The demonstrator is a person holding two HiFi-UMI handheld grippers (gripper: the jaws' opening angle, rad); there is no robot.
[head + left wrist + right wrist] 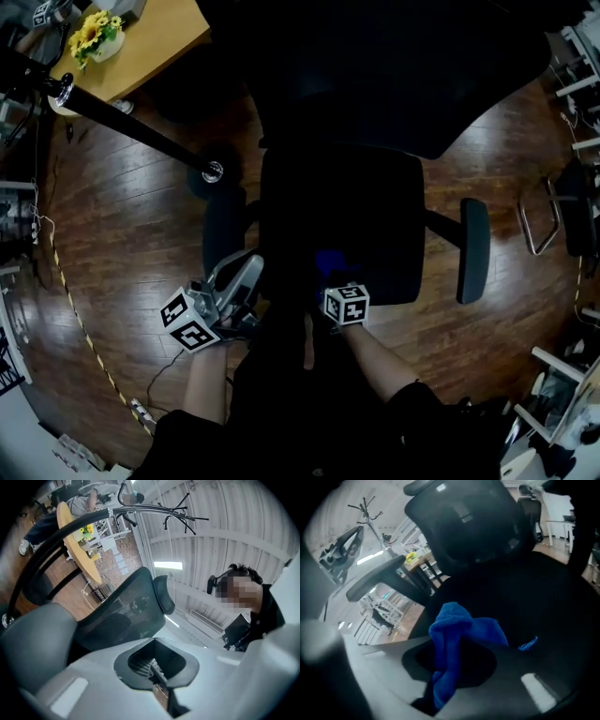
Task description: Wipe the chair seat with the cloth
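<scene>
A black office chair stands below me, its seat [375, 216] dark and broad. My right gripper [330, 274] is at the seat's front edge, shut on a blue cloth [326, 262]. In the right gripper view the bunched cloth [459, 625] sticks up from between the jaws of the right gripper [450, 667], over the seat [539, 597] and facing the backrest [468, 517]. My left gripper [249, 270] hovers off the seat's front left corner, tilted upward. The left gripper [157, 667] looks shut with nothing in it, pointing at the mesh backrest [122, 606].
Armrests stick out at the chair's left [223, 230] and right [473, 248]. A coat rack pole [141, 131] lies slanted across the wooden floor to the left. A table with yellow flowers [94, 36] is at the far left. A cable and striped tape run along the floor.
</scene>
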